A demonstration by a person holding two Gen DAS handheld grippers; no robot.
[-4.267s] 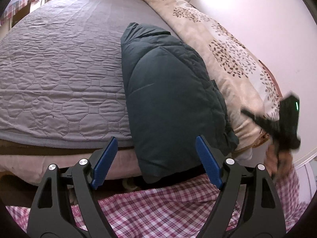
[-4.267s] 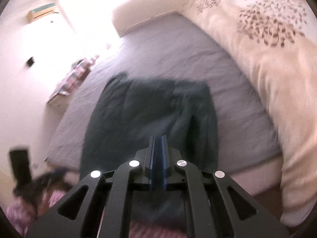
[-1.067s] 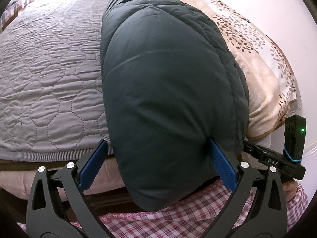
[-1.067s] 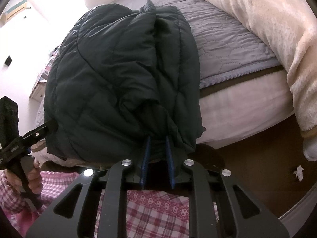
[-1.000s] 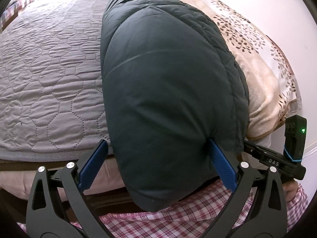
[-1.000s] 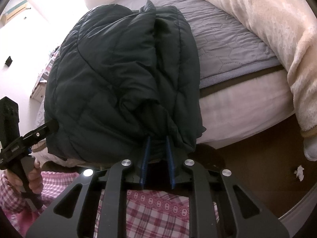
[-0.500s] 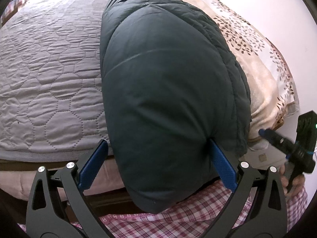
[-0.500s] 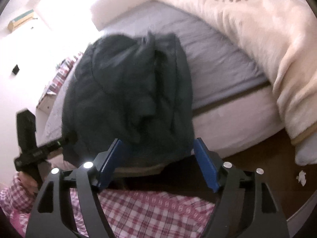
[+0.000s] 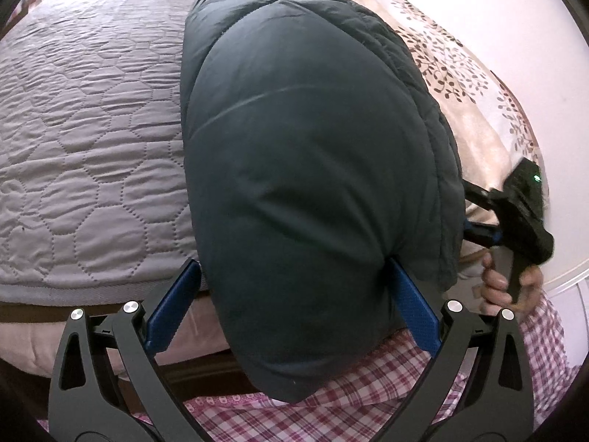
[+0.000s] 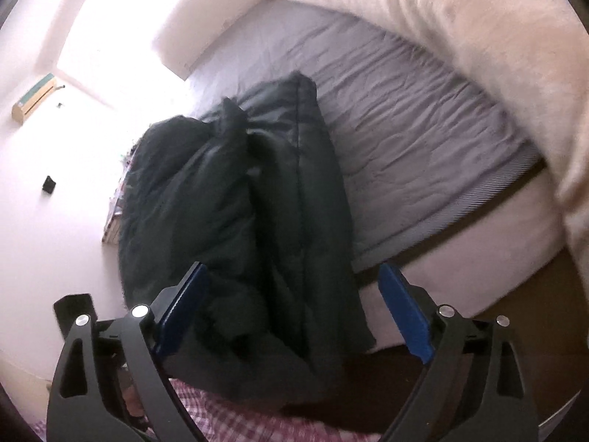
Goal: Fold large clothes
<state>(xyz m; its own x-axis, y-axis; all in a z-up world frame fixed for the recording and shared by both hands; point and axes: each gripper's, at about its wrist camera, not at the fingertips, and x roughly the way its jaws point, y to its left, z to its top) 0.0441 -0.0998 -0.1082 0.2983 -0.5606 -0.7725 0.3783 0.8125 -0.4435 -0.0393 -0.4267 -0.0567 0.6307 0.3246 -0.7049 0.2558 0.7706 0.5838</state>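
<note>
- Task thing: dark teal quilted puffer jacket [image 9: 313, 169], already doubled into a thick, puffy bundle. It lies on the grey hexagon-stitched bed cover [image 9: 84, 140], w/ its near end hanging past the cover's front edge toward the person's pink checked clothing [image 9: 368, 397].
- Left gripper [image 9: 294, 309]: blue pads spread wide apart, the jacket's near end bulging between them. Right-hand pad touches the fabric; left-hand pad sits just beside it. No squeeze visible, so not clamped.
- Right gripper [image 10: 292, 313]: jaws wide apart, nothing held. It hovers over the jacket's near end at the cover's front edge. Left-wrist view shows it just right of the jacket, in the person's hand [image 9: 508, 280].
- Progress (my read): side folds look done, since the jacket forms a narrow long stack w/ a raised ridge along its middle in the right-wrist view. Probably left: one more fold lengthwise, bringing the overhanging end up onto the cover, then flattening the puff.
- Risk: slick padded fabric may spring back open once let go.
- Cream leaf-print blanket [image 9: 460, 84] lies bunched along the cover's right side, touching or nearly touching the jacket.
- Containers: none seen in either view; nothing to report inside any.
</note>
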